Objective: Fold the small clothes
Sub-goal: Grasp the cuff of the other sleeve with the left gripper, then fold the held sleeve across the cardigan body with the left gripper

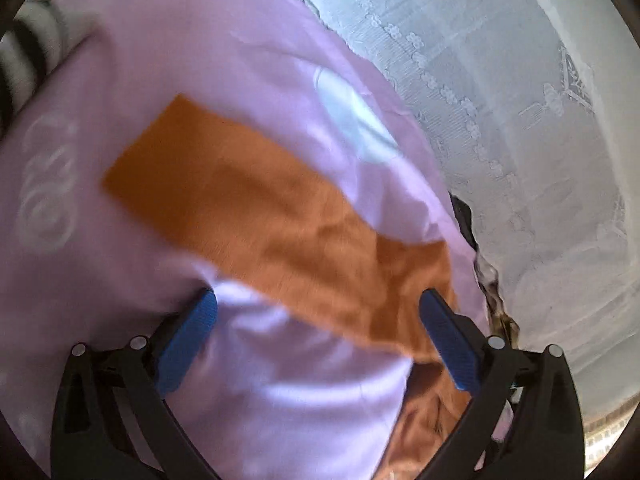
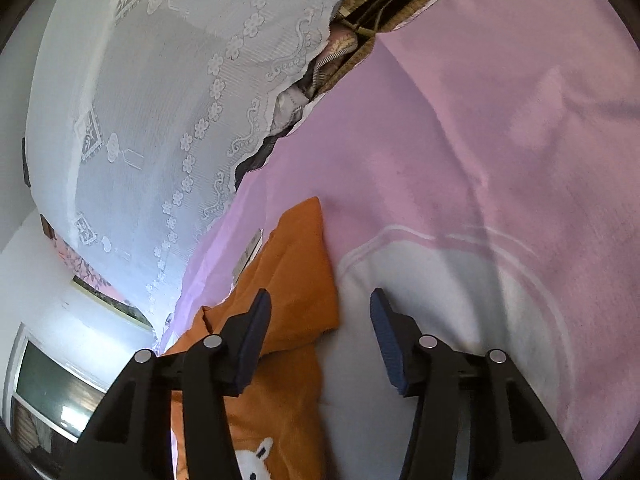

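Left wrist view gives me my left tool (image 1: 318, 312) with its blue pads spread wide, nothing pinched between them. Below it lies the orange garment (image 1: 256, 208), stretched out as a long band that runs from the upper left of the frame down toward the right pad, where the cloth bunches and wrinkles. It rests on a pink sheet (image 1: 160, 60) with pale printed shapes. The frame is blurred, so I cannot tell whether the right pad touches the orange cloth or only sits over it. A white lace curtain (image 1: 500, 100) fills the right side, and a black-and-white striped sleeve (image 1: 28, 52) shows at the upper left edge.

On the right wrist view, my right tool (image 2: 320, 312) also has its fingers apart and holds nothing. The orange garment (image 2: 288, 280) lies under and beside the left finger, one pointed corner reaching up the frame, with a small label (image 2: 250, 250) at its edge. Near the bottom I can see a white animal print (image 2: 254, 460) on the orange fabric. The right finger sits over a pale white patch of the pink sheet (image 2: 480, 120), apart from the garment. The lace curtain (image 2: 160, 100) hangs at the left, and a window (image 2: 48, 396) shows at the lower left. Some dark and patterned fabrics (image 2: 320, 68) peek out between curtain and sheet; I cannot make out what they are.
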Motion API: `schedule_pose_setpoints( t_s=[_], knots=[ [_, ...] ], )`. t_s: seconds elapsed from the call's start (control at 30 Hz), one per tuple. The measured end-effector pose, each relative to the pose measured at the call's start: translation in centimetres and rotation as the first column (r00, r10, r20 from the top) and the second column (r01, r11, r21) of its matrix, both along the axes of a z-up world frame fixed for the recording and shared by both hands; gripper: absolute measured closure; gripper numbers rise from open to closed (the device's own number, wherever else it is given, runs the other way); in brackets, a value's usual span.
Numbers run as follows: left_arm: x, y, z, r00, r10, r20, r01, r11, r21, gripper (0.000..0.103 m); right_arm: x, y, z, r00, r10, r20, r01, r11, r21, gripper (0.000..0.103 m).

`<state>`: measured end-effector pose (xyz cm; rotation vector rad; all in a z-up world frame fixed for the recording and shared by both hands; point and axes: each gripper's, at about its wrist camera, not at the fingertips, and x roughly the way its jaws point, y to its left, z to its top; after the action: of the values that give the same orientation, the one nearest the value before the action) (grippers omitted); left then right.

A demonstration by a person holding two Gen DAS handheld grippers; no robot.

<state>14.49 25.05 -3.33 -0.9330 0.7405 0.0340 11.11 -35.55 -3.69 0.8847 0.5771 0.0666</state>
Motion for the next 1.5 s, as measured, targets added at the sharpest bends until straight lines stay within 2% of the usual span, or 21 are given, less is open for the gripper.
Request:
schedule_pose_setpoints(
  t_s=[0.07,0.13,0.2,0.23,0.3,0.4,0.5,0.6,0.67,0.73,0.77,0.83,1.0,1.13,1.23,1.27,1.33,1.37,1.4,1.47,1.5],
  knots=[
    [1.0,0.2,-0.1,1.0,0.014,0.027,-0.014,1.0,-0.007,0.006,0.0,0.1,0.0,1.0,0.002,-0.006,-0.002,1.0,-0.012,0.051],
    [1.3,0.5,-0.2,0.998,0.027,0.053,-0.026,0.999,-0.019,0.015,0.1,0.2,0.0,1.0,0.004,-0.012,-0.004,1.0,-0.016,0.051],
    [1.2,1.7,-0.9,0.998,0.048,0.05,-0.045,0.998,-0.053,0.037,0.1,0.3,0.0,1.0,0.007,-0.019,-0.007,1.0,-0.023,0.05],
    [0.9,2.2,-1.3,0.997,0.061,0.054,-0.057,0.995,-0.082,0.042,0.2,0.4,0.0,1.0,0.009,-0.023,-0.01,1.0,-0.028,0.05],
    [0.4,3.3,-1.9,0.995,0.088,0.055,-0.08,0.989,-0.127,0.058,0.4,0.5,0.1,1.0,0.014,-0.028,-0.015,0.999,-0.038,0.048],
    [-0.1,3.9,-2.4,0.993,0.111,0.047,-0.103,0.983,-0.149,0.076,0.4,0.6,0.1,0.999,0.017,-0.028,-0.019,0.999,-0.04,0.047],
    [-0.3,3.7,-1.8,0.992,0.112,0.05,-0.105,0.988,-0.116,0.082,0.6,0.6,0.2,0.999,0.018,-0.029,-0.019,0.999,-0.041,0.047],
    [-0.5,2.6,0.1,0.994,0.089,0.071,-0.089,0.996,-0.003,0.092,0.7,0.6,0.2,0.999,0.021,-0.03,-0.022,0.999,-0.043,0.046],
    [-0.3,0.8,2.1,0.995,0.046,0.087,-0.056,0.992,0.113,0.093,0.7,0.6,0.2,0.999,0.021,-0.031,-0.022,0.999,-0.044,0.045],
    [0.0,-1.2,3.8,0.995,-0.002,0.098,-0.02,0.977,0.214,0.093,0.9,0.7,0.2,0.999,0.026,-0.035,-0.028,0.998,-0.052,0.043],
    [0.3,-2.9,5.0,0.994,-0.038,0.106,0.007,0.958,0.286,0.094,1.0,0.8,0.3,0.999,0.029,-0.036,-0.031,0.998,-0.058,0.042],
    [0.8,-5.3,6.5,0.99,-0.089,0.113,0.042,0.93,0.366,0.095,1.1,0.9,0.3,0.999,0.033,-0.04,-0.035,0.997,-0.067,0.042],
    [2.2,-10.4,9.1,0.973,-0.191,0.129,0.121,0.9,0.42,0.098,1.1,0.9,0.3,0.999,0.033,-0.041,-0.036,0.997,-0.068,0.041],
    [2.6,-15.4,11.5,0.946,-0.291,0.144,0.187,0.851,0.49,0.098,1.2,0.9,0.2,0.998,0.036,-0.043,-0.039,0.997,-0.068,0.041],
    [2.1,-17.1,12.2,0.93,-0.341,0.139,0.235,0.839,0.49,0.098,1.2,0.9,0.2,0.999,0.036,-0.04,-0.038,0.997,-0.063,0.041],
    [1.9,-17.0,12.1,0.931,-0.341,0.132,0.239,0.842,0.484,0.098,1.2,0.9,0.2,0.999,0.036,-0.04,-0.039,0.997,-0.062,0.04],
    [1.0,-15.5,11.0,0.941,-0.317,0.119,0.234,0.864,0.447,0.094,1.4,1.0,0.2,0.998,0.039,-0.043,-0.042,0.997,-0.067,0.039],
    [0.6,-14.5,10.3,0.946,-0.305,0.108,0.236,0.878,0.416,0.08,1.5,1.1,0.2,0.998,0.043,-0.044,-0.046,0.996,-0.073,0.037],
    [0.0,-13.0,8.9,0.956,-0.281,0.084,0.233,0.902,0.365,0.056,1.6,1.1,0.3,0.998,0.047,-0.045,-0.05,0.996,-0.077,0.036],
    [-1.5,-9.6,5.6,0.984,-0.177,0.036,0.161,0.95,0.267,0.04,1.7,1.3,0.3,0.998,0.051,-0.046,-0.055,0.995,-0.086,0.034],
    [-2.1,-8.1,4.5,0.991,-0.133,0.017,0.125,0.963,0.24,0.039,1.8,1.3,0.3,0.998,0.053,-0.046,-0.057,0.994,-0.089,0.033]
  ],
)
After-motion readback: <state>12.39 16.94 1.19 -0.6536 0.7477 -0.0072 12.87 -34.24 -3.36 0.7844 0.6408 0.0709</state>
